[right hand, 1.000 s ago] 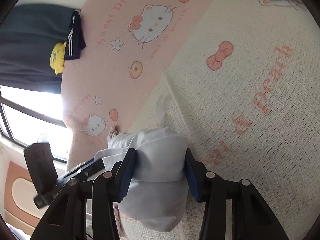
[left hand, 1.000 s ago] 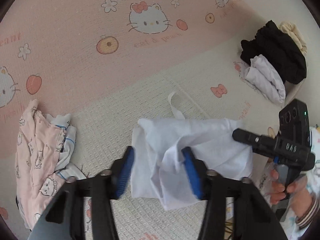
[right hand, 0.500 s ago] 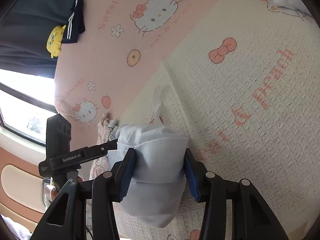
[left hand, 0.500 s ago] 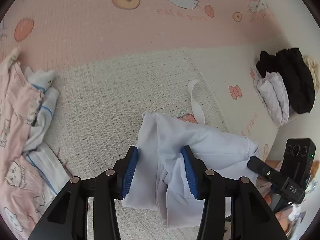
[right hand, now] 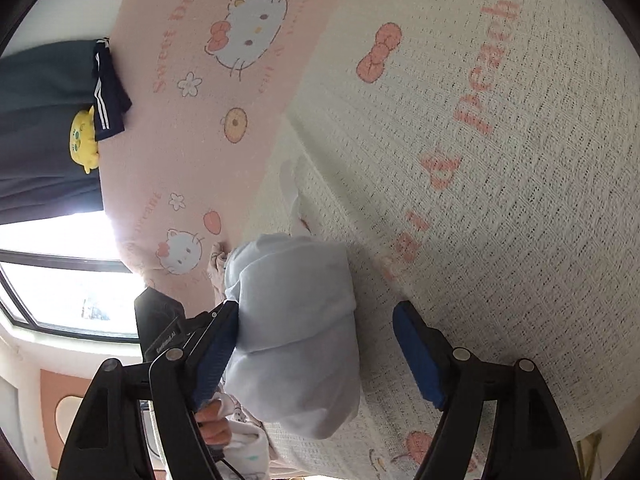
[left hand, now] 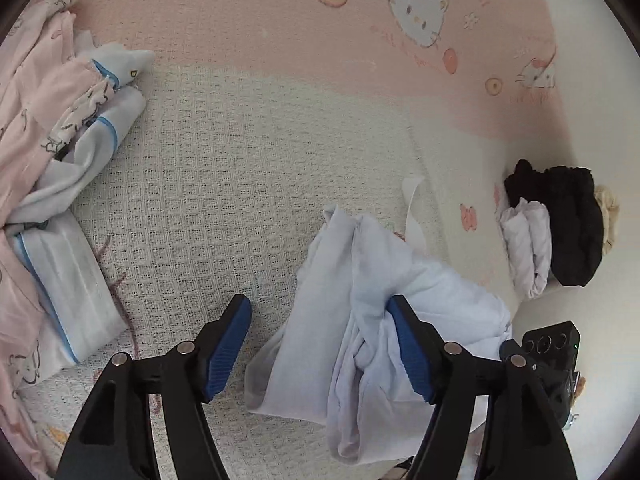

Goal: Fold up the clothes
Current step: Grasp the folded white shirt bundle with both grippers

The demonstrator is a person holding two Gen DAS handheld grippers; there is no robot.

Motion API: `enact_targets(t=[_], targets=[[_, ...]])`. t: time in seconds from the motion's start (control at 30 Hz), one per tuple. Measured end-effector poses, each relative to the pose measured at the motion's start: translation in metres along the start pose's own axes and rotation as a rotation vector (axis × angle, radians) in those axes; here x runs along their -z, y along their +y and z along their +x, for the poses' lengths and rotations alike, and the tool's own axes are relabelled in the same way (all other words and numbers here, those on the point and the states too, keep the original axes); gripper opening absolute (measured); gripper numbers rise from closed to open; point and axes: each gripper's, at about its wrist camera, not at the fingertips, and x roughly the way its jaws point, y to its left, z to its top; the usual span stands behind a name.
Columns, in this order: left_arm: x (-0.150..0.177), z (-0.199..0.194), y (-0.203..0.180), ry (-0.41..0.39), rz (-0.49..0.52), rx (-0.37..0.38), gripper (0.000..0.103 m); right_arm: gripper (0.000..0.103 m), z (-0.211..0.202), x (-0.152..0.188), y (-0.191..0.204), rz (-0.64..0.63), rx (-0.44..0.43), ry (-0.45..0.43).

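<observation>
A folded white garment (left hand: 384, 312) lies bunched on the cream waffle blanket (left hand: 224, 184). My left gripper (left hand: 320, 346) is open; its right finger (left hand: 408, 348) touches the garment's folds and its left finger is over bare blanket. In the right wrist view the same garment (right hand: 296, 320) lies against the left finger (right hand: 216, 344) of my right gripper (right hand: 316, 352), which is open with a gap on the right side. The other gripper's body (right hand: 160, 328) shows behind the garment.
A pile of pink and white-blue clothes (left hand: 52, 160) lies at the left. Folded black, white and beige garments (left hand: 560, 232) are stacked at the right. A pink Hello Kitty sheet (left hand: 360, 20) covers the far side. A window (right hand: 60, 280) is beyond the bed.
Both grippers have opened and let go of the white garment, which now rests on the blanket. The left gripper has swung left, bringing the clothes pile closer in view.
</observation>
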Motion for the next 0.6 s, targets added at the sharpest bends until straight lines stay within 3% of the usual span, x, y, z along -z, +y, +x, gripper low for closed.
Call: enact_targets(t=[0.2,0.37,0.6], targets=[[0.013,-0.004,0.007,-0.027,-0.075,0.076,0.069,0.079,0.001,0.01,0.002,0.029,0.011,-0.033],[0.025,-0.011,0.019,-0.041,-0.212,0.194,0.069,0.079,0.003,0.012,0.008,0.014,0.035,-0.033],[0.023,-0.042,0.009,-0.169,-0.222,0.211,0.069,0.079,0.001,0.013,0.02,-0.049,0.078,-0.058]])
